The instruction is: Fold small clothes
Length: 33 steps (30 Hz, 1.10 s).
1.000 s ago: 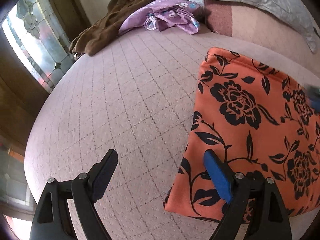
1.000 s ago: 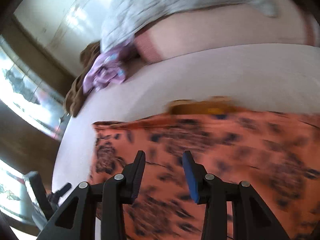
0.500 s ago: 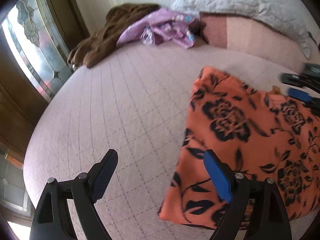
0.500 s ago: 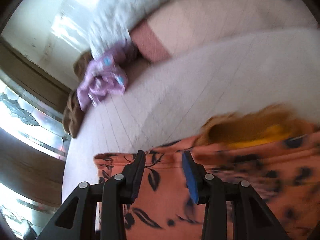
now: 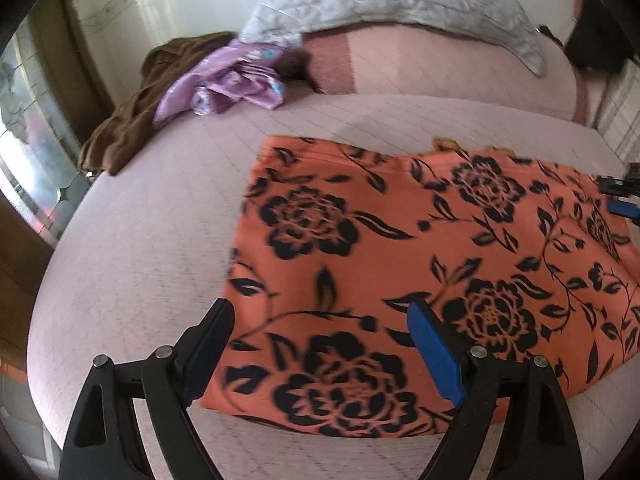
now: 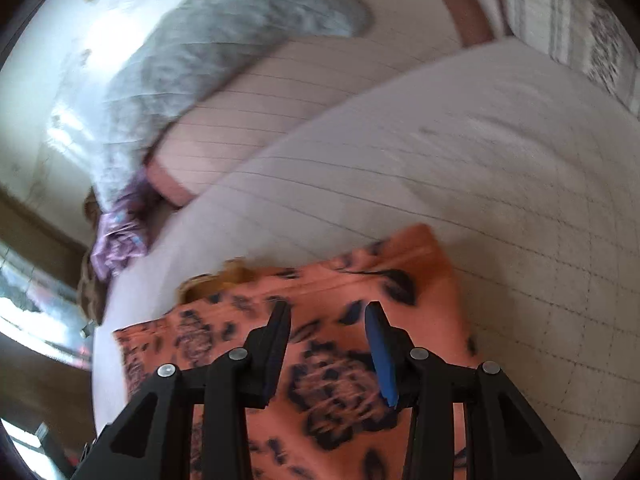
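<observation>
Both my left gripper (image 5: 320, 344) and right gripper (image 6: 328, 340) hang wide open, empty, over the orange floral garment (image 5: 420, 264) lying flat on the pink quilted bedspread (image 5: 160, 240), so a shallow pinch might snag only the top layer and drag it crooked.

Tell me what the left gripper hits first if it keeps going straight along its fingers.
Most likely the orange cloth with black flower print: the left gripper is open, and the cloth fills the gap between its fingers. Depth is unclear, so it may skim over it towards the pale pink quilted bed cover.
</observation>
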Tool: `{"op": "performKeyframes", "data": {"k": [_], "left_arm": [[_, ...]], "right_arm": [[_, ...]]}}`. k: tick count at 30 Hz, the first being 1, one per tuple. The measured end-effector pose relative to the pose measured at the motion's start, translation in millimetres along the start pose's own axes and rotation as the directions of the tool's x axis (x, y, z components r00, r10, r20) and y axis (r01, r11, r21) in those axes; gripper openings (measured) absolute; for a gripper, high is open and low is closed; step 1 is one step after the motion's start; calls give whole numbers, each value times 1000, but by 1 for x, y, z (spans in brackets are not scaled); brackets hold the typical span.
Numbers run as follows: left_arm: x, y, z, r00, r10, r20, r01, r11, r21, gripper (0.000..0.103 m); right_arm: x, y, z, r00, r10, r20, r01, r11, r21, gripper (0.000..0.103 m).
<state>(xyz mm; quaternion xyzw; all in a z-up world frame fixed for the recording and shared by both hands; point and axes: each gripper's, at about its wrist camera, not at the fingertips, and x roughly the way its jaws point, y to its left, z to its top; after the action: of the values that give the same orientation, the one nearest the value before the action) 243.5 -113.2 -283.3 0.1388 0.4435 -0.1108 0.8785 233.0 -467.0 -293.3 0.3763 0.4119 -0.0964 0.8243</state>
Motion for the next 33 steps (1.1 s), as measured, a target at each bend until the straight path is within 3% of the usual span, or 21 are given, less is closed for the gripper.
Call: {"op": "performKeyframes", "data": {"k": [2,4,7,10,14,22,26,30,33], "left_arm": [[10,-5,0,999,7,-34,-7,1000,15,88],[24,-7,1,997,31,-77,-30,999,25,88],[31,-7,3,995,61,-78,-59,998,26,89],[25,-7,5,996,68,-54,-67,997,26,89],[12,-15,1,999,27,-23,-26,999,43,89],[-11,-14,-5,1000,11,29,-12,999,33,89],[-9,-11,-3,999,17,27,-18,1000,21,89],[-7,-10,1,1000,13,26,-13,1000,12,89],[-8,-12,1,1000,7,29,-7,1000,8,89]], "right_arm": [[38,-11,3,998,-58,-36,59,998,32,43],[44,-18,4,996,-70,-47,72,997,34,40],[42,-10,8,995,-93,-16,94,996,7,40],[31,-5,8,997,-82,-4,82,997,-4,41],[-14,21,-23,1000,19,14,-17,995,-98,42],[-25,29,-86,999,2,-40,-7,993,-121,42],[5,16,-94,992,-48,-117,35,993,-113,41],[-2,23,-90,996,-32,-85,22,993,-116,43],[-16,33,-85,999,44,-20,-46,991,-127,43]]}}
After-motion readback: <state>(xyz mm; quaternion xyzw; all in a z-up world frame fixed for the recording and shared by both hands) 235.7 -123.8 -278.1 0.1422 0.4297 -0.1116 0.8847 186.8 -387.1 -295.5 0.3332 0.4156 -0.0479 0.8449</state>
